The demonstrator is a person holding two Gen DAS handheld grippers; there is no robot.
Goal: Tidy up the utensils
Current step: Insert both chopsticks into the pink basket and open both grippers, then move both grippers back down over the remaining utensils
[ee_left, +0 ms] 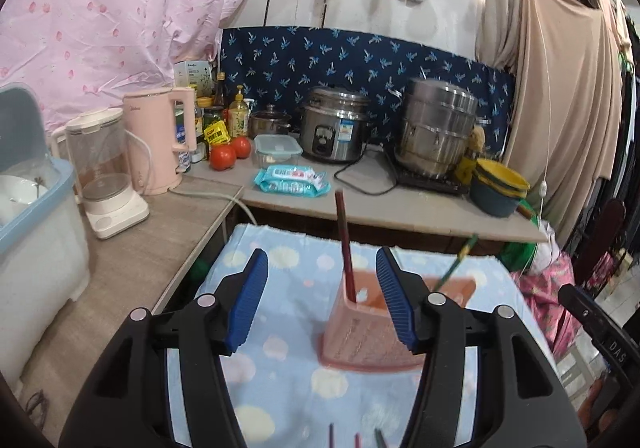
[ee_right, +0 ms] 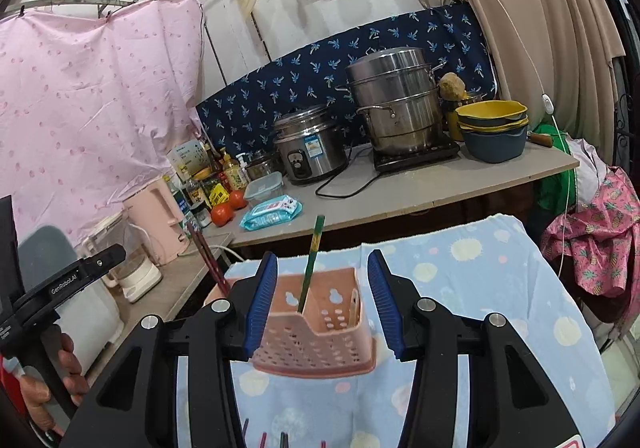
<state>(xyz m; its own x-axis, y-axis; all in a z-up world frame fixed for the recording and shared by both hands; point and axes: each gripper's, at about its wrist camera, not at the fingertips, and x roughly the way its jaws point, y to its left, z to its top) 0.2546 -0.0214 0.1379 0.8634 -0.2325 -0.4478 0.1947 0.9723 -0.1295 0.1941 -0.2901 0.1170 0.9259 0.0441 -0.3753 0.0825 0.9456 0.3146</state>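
Left wrist: the left gripper (ee_left: pixel 322 298) stands half open, gripping nothing — a red chopstick (ee_left: pixel 345 244) leans inside the pink holder (ee_left: pixel 372 328) on the blue cloth (ee_left: pixel 280 368).

Right wrist: the right gripper (ee_right: pixel 322 302), likewise parted and empty, frames a green chopstick (ee_right: pixel 311 264) in the holder — light, stiff, slick; probably best pinched mid-shaft.

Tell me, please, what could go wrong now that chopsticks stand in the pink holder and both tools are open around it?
1. The pink holder is light and the red chopstick leans; a bump from the left tool may tip it.
2. The green chopstick stands between the right tool's fingers and could catch when it moves away.
3. The soft blue cloth may let the holder slide.
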